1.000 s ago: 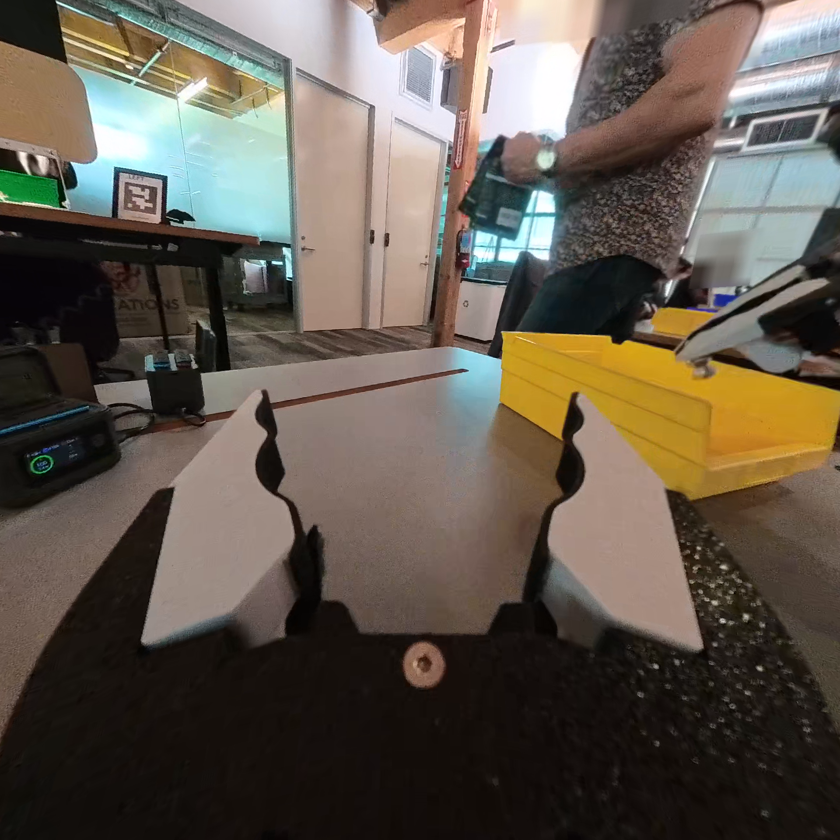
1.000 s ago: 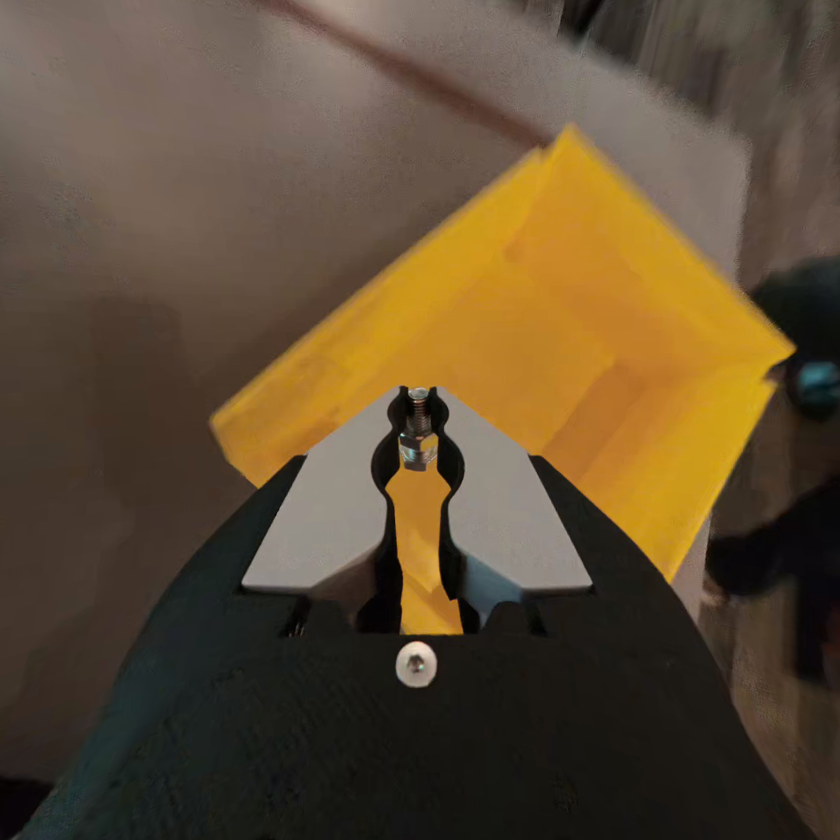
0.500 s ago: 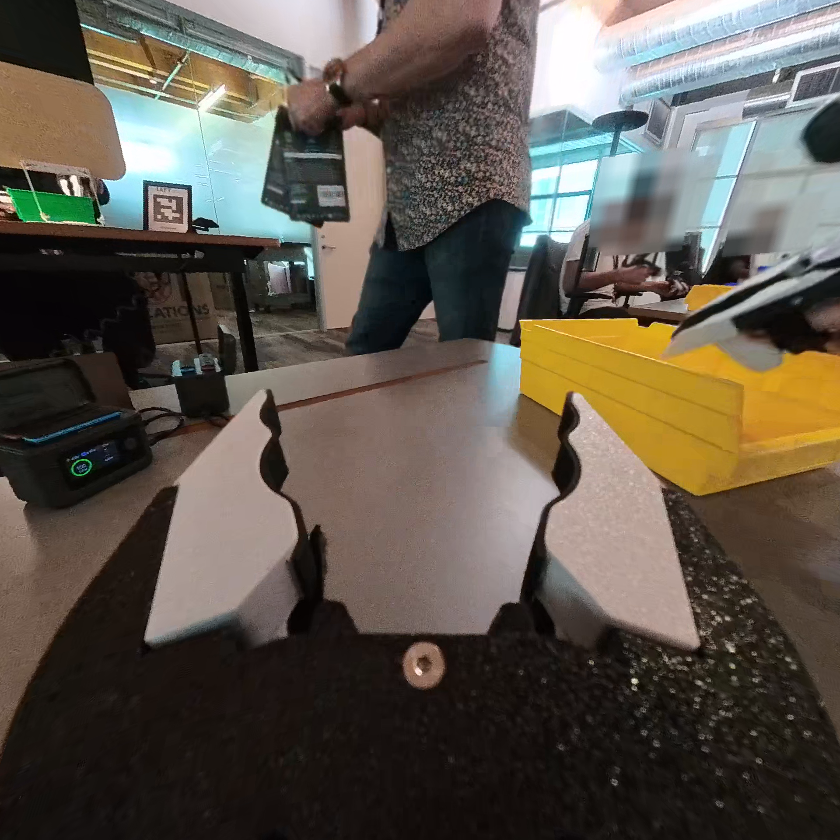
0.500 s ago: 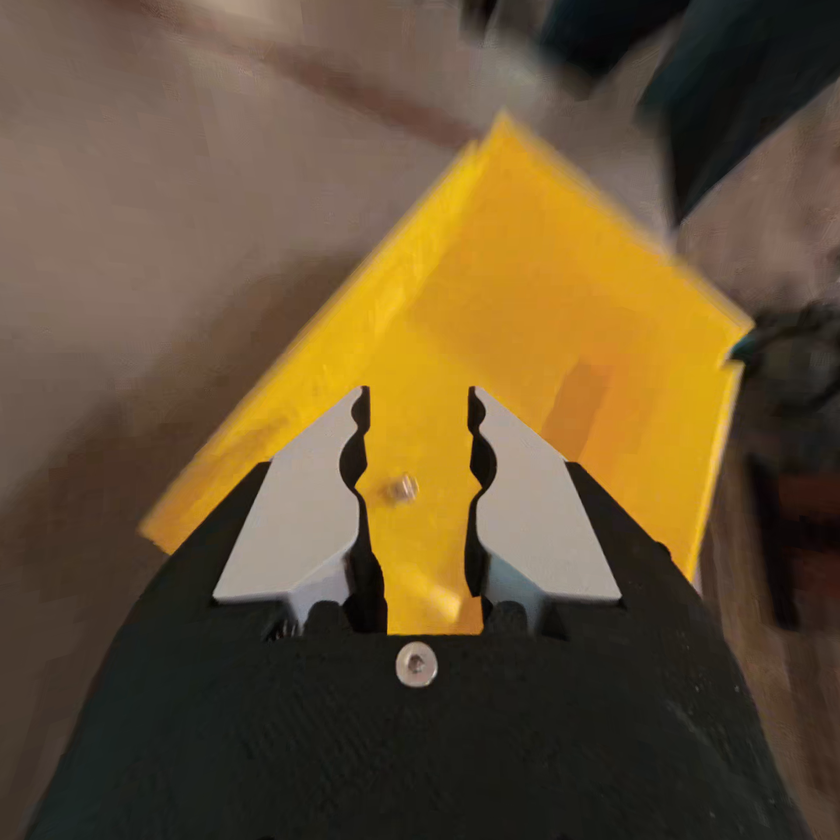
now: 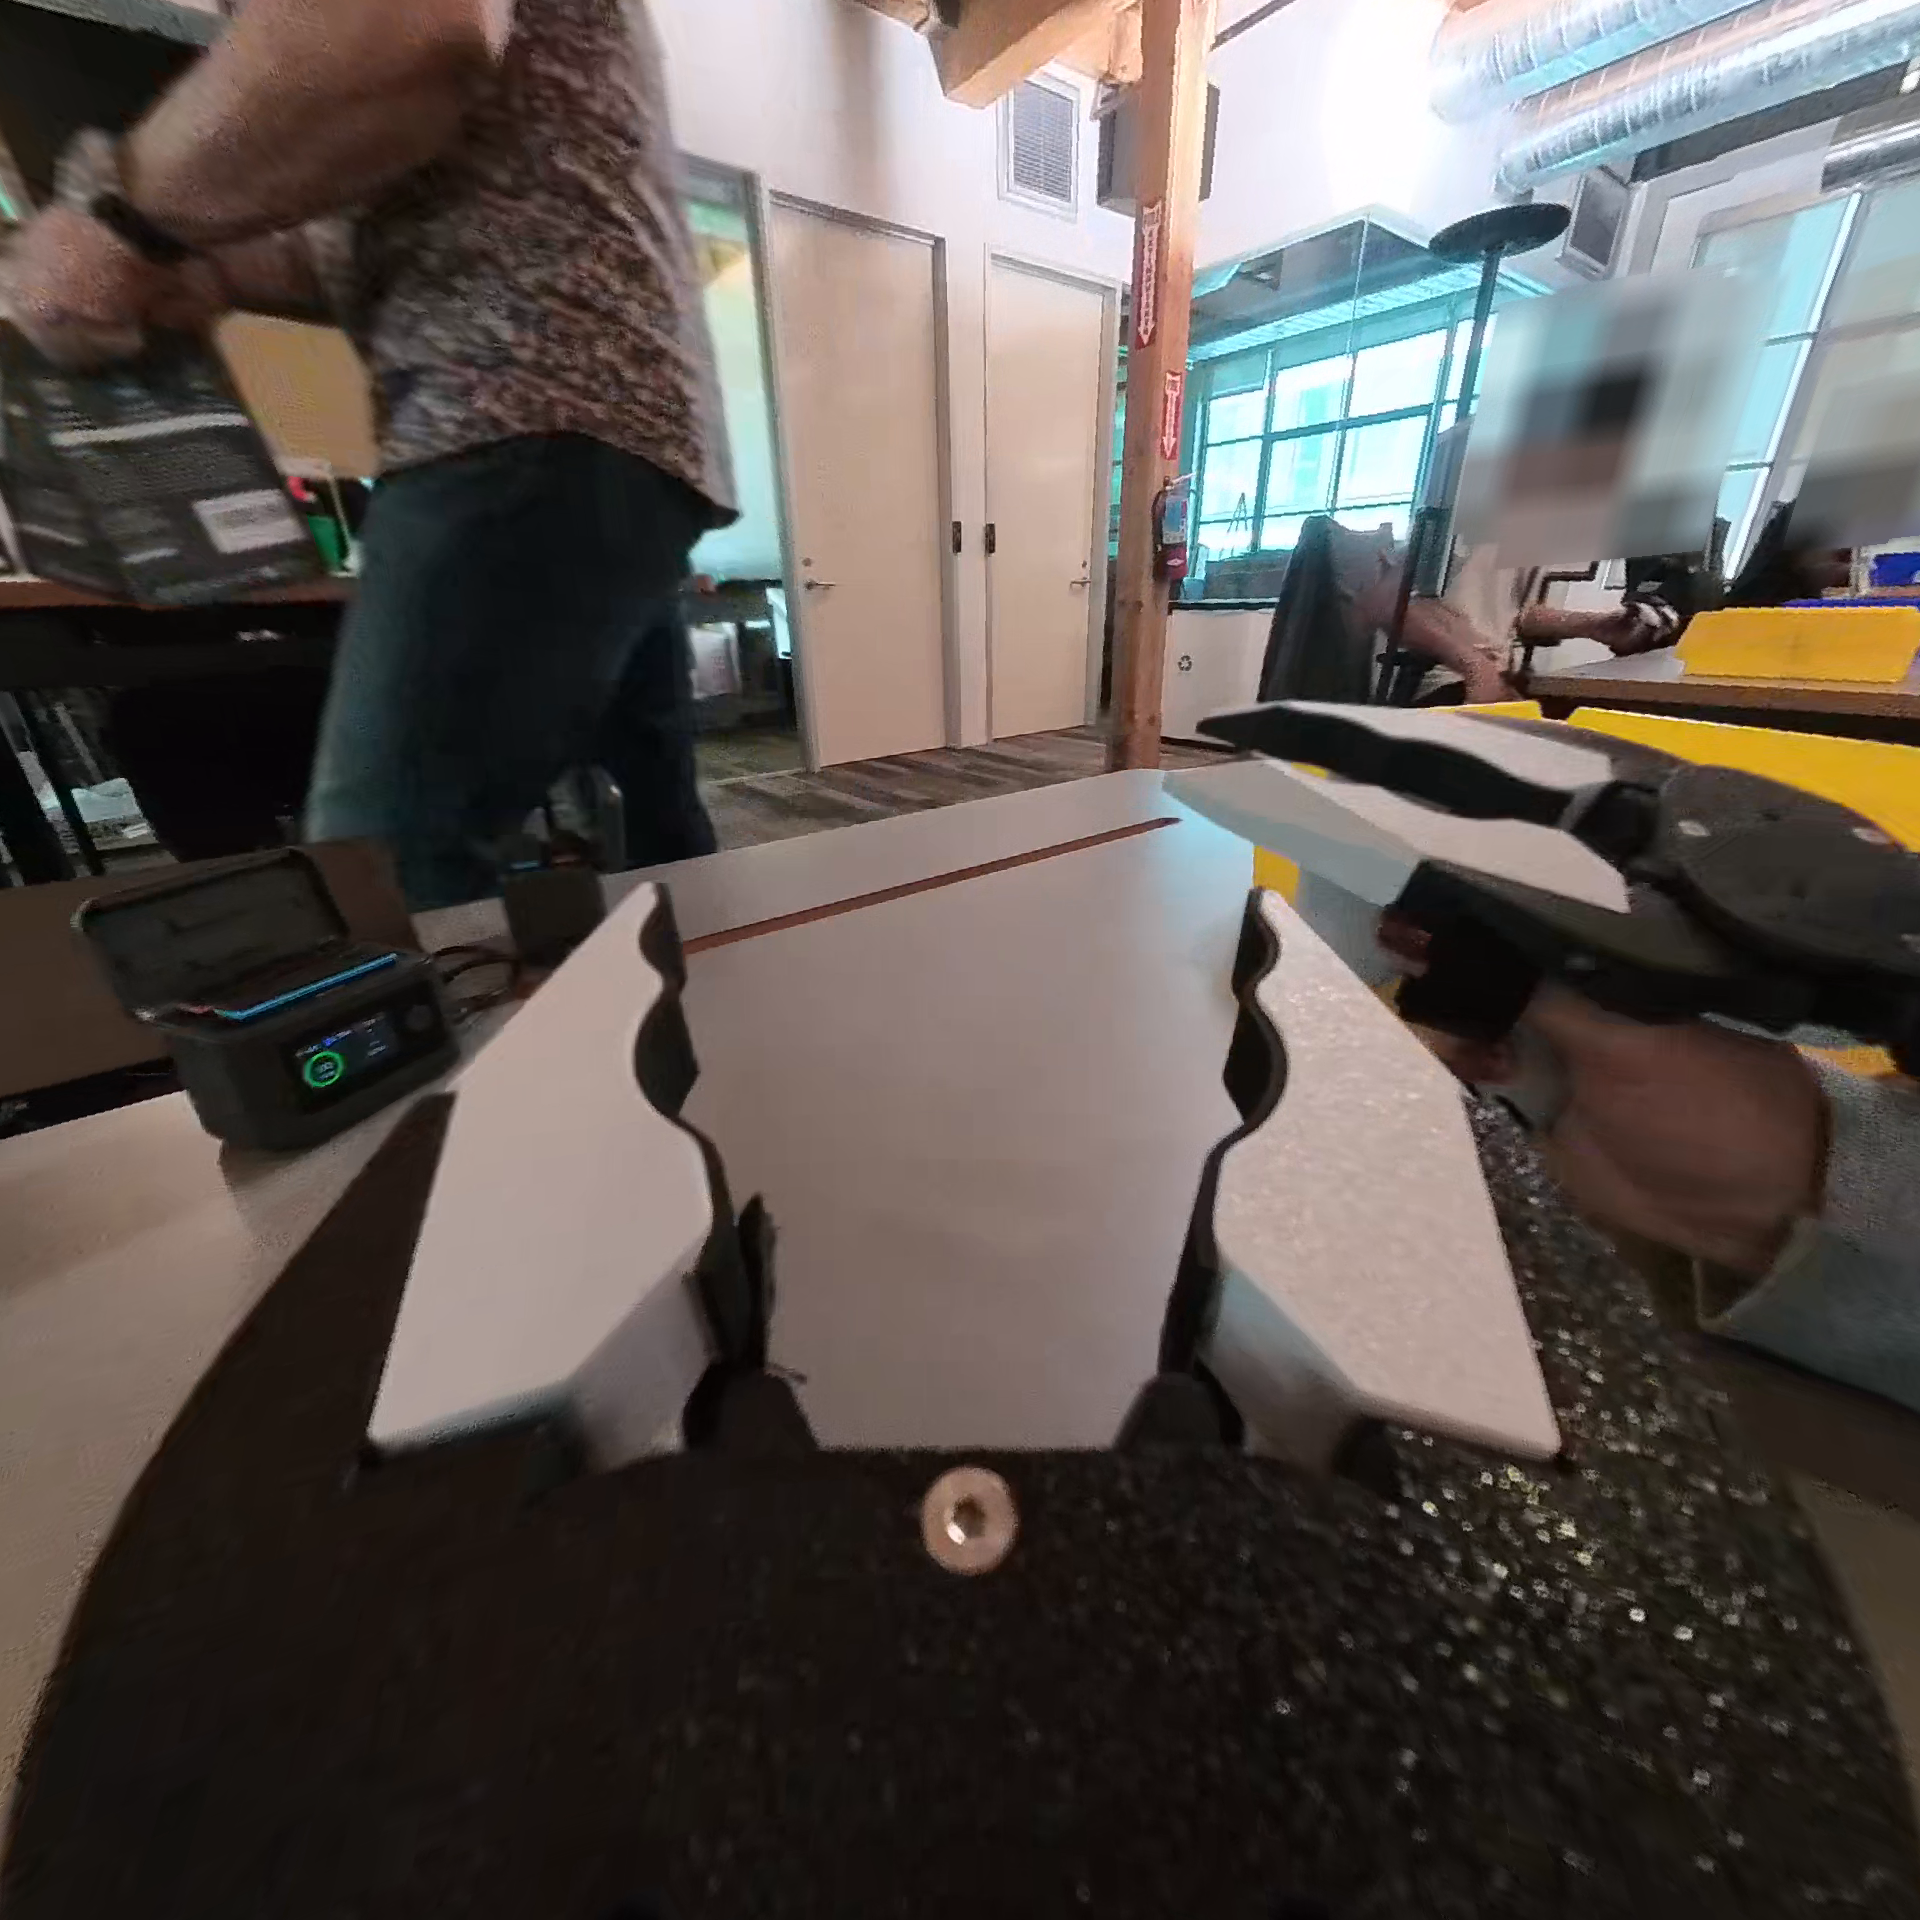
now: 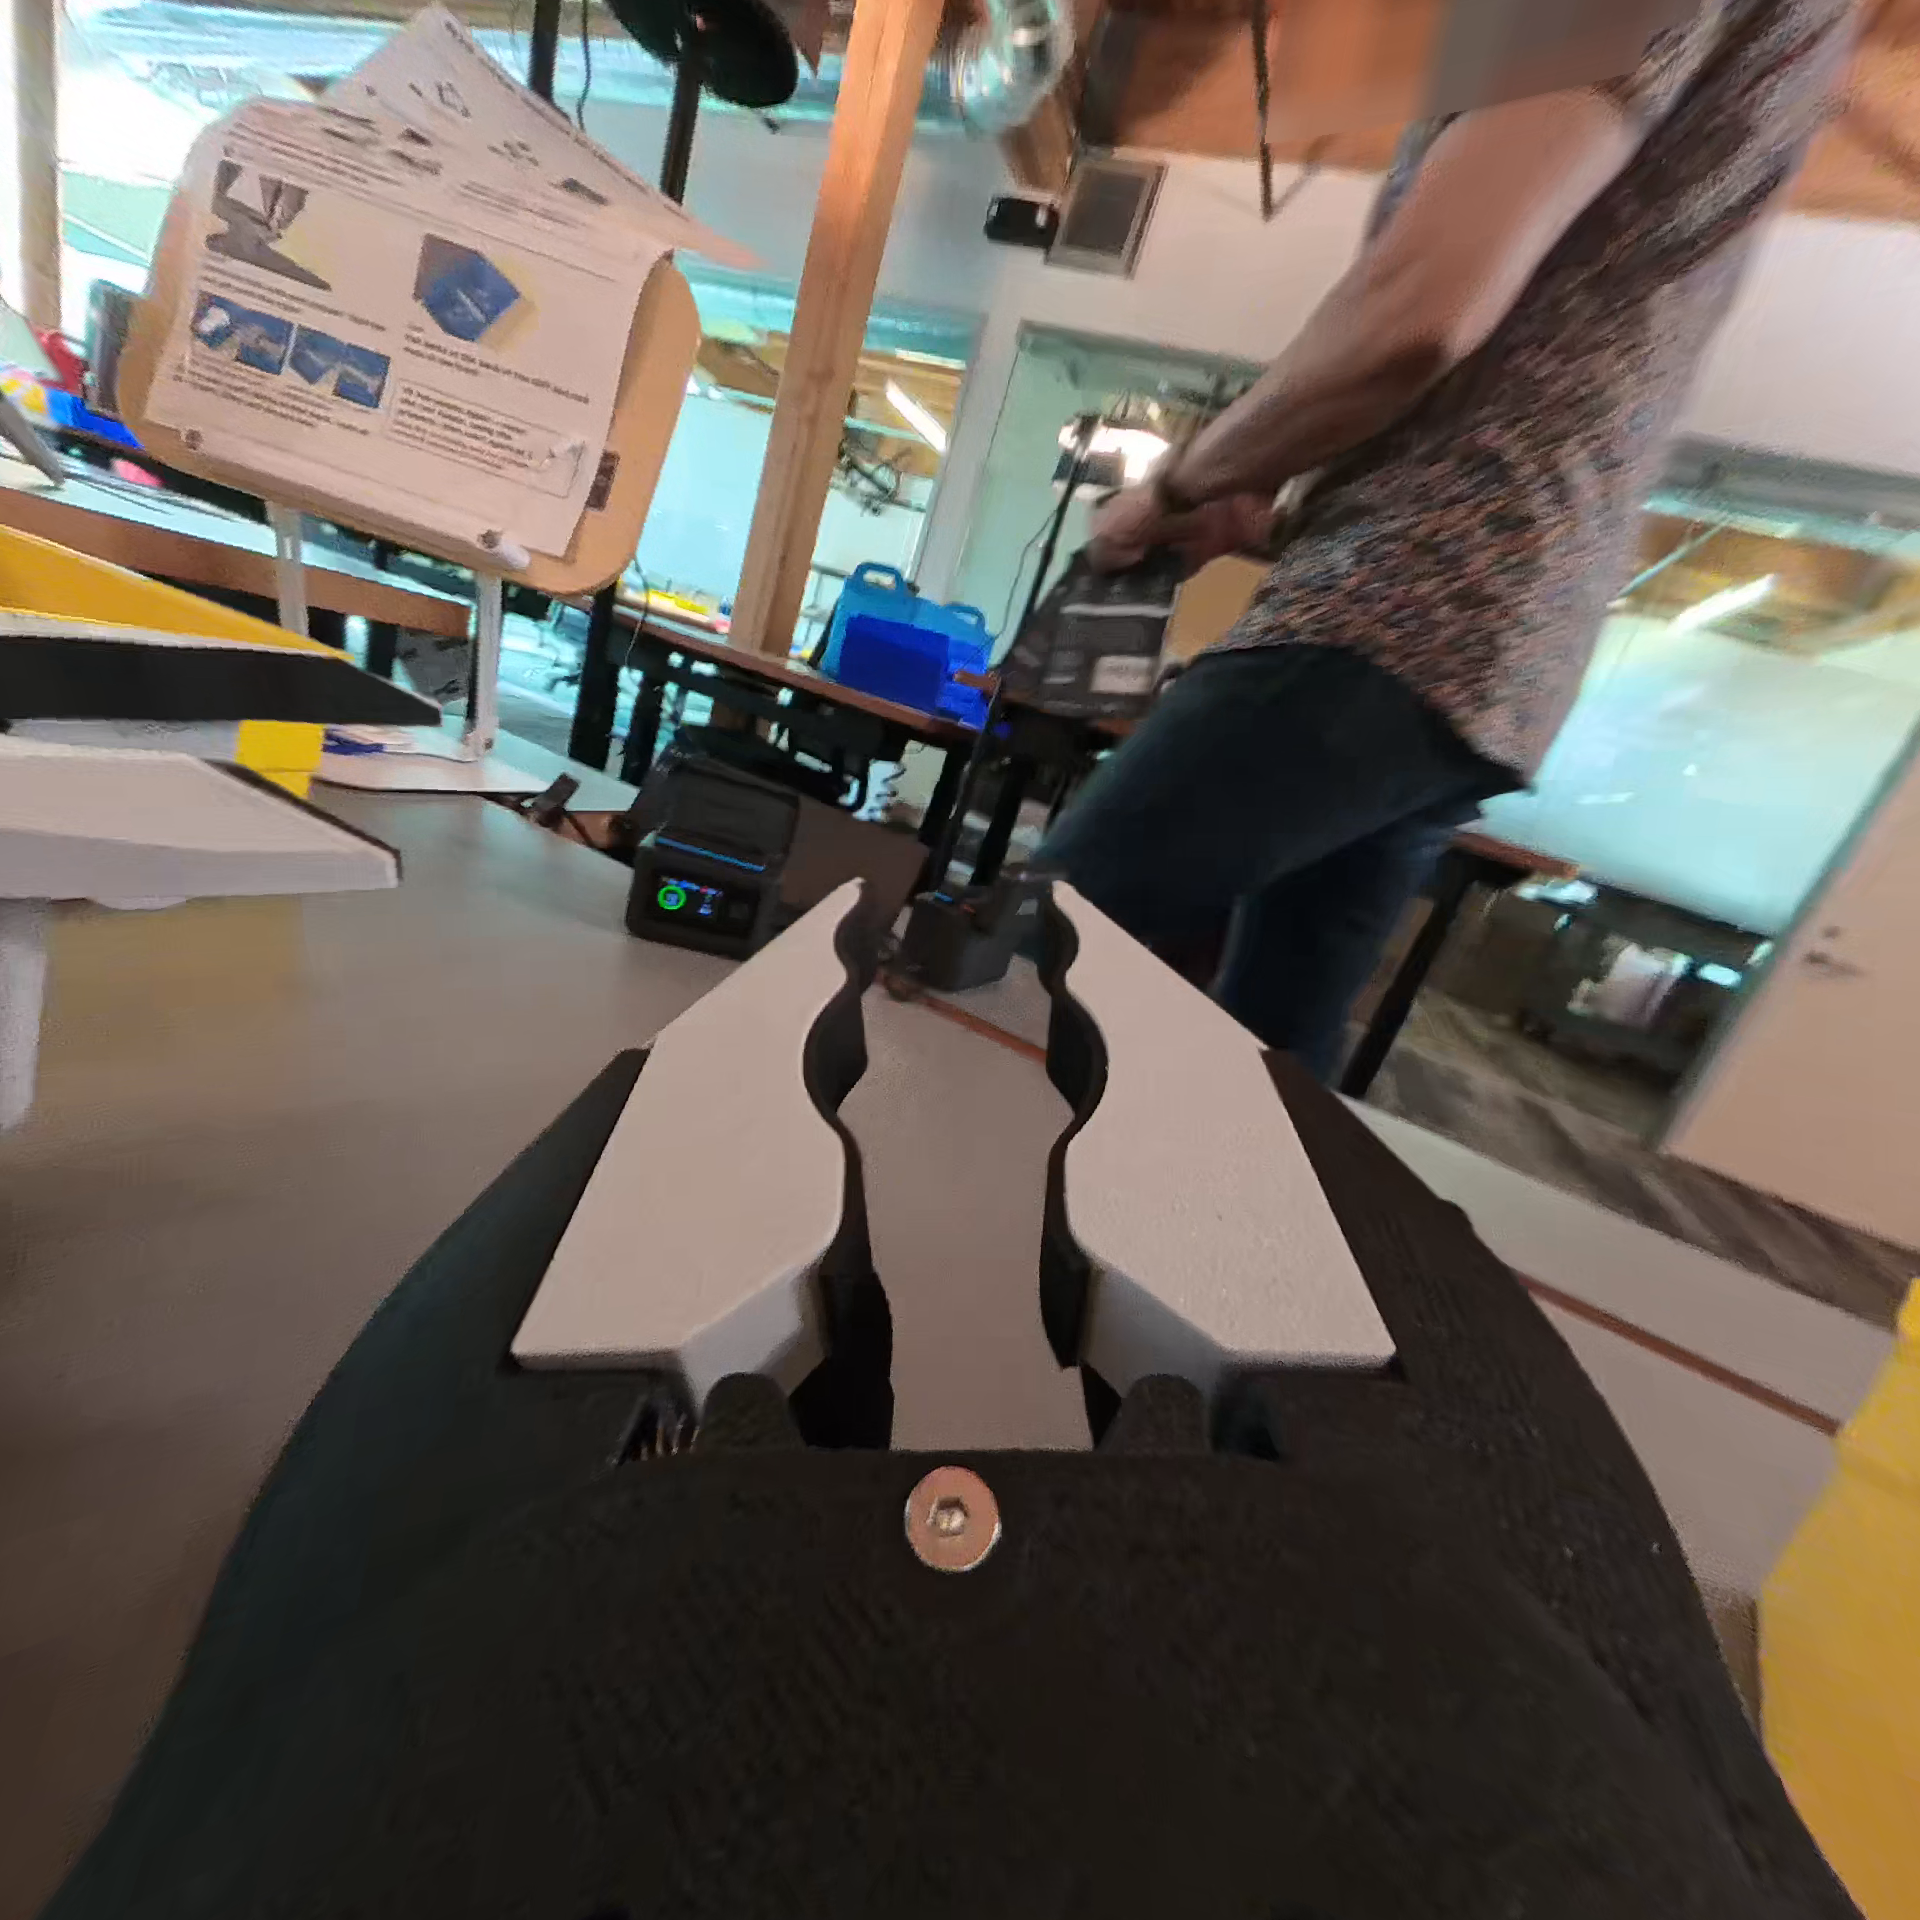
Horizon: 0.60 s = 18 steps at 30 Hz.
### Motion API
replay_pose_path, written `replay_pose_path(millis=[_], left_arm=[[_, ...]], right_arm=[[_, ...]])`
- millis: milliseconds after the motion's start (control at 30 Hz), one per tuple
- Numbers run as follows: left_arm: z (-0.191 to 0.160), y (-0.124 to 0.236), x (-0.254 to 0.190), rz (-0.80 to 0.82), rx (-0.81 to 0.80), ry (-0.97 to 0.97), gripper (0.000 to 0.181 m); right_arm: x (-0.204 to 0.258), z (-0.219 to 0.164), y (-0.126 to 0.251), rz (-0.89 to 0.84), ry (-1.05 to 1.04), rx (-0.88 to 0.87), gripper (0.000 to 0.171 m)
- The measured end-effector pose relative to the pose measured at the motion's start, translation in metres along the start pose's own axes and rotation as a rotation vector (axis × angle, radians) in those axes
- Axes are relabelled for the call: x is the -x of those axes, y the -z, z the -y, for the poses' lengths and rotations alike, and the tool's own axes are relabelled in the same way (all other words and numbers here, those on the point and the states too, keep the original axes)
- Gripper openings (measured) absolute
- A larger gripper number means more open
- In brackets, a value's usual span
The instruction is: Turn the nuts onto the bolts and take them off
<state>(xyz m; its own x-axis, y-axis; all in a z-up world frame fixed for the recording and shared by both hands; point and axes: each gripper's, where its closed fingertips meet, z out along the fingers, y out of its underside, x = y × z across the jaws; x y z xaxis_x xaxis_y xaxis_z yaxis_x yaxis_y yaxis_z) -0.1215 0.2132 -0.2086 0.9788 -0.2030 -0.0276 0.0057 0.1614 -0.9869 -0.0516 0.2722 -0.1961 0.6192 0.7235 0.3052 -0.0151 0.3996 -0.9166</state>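
No nut or bolt shows in either view. My left gripper [image 5: 956,914] is wide open and empty, held level just above the grey table [image 5: 935,1091]. My right gripper [image 6: 956,899] is open and empty, also level over the table. In the left wrist view the right gripper [image 5: 1190,758] comes in from the right, held by a hand [image 5: 1683,1132], in front of the yellow bin [image 5: 1766,769]. In the right wrist view the left gripper [image 6: 416,790] shows at the left edge. A corner of the yellow bin [image 6: 1849,1558] shows at the lower right.
A small black device with a lit screen [image 5: 312,1029] and a dark block with cables [image 5: 551,894] sit at the table's far left. A person [image 5: 499,416] stands beyond the table with a dark packet. A paper stand [image 6: 416,343] stands behind.
My right gripper opened and let the bolt with its nut fall into the yellow bin, then swung away from the bin to level beside the left gripper. The standing person walked leftward.
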Motion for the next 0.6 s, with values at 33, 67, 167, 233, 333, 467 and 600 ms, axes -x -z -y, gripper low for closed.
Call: replay_pose_path(millis=[33,67,167,233,333,467,600], left_arm=[[-0.002,-0.001,-0.003,-0.011,0.015,-0.004,0.099],[-0.004,-0.002,-0.003,-0.001,0.036,-0.014,0.096],[-0.005,-0.002,-0.004,0.020,0.048,-0.055,0.095],[0.001,0.001,-0.001,0.039,0.030,-0.064,0.092],[0.029,0.013,0.011,0.084,-0.008,-0.104,0.092],[0.091,0.041,0.051,0.193,-0.018,-0.162,0.089],[0.119,0.083,0.131,0.349,0.172,-0.074,0.077]], right_arm=[[0.001,-0.001,0.001,-0.002,0.018,-0.013,0.029],[0.006,-0.005,0.001,0.022,0.025,-0.009,0.028],[0.012,-0.009,0.000,0.065,0.009,-0.005,0.029],[0.012,-0.010,0.000,0.074,-0.007,-0.001,0.027],[0.009,-0.012,0.002,0.067,-0.026,0.008,0.027],[0.009,-0.013,0.001,0.069,-0.046,0.013,0.025],[0.011,-0.013,-0.001,0.073,-0.035,0.015,0.023]])
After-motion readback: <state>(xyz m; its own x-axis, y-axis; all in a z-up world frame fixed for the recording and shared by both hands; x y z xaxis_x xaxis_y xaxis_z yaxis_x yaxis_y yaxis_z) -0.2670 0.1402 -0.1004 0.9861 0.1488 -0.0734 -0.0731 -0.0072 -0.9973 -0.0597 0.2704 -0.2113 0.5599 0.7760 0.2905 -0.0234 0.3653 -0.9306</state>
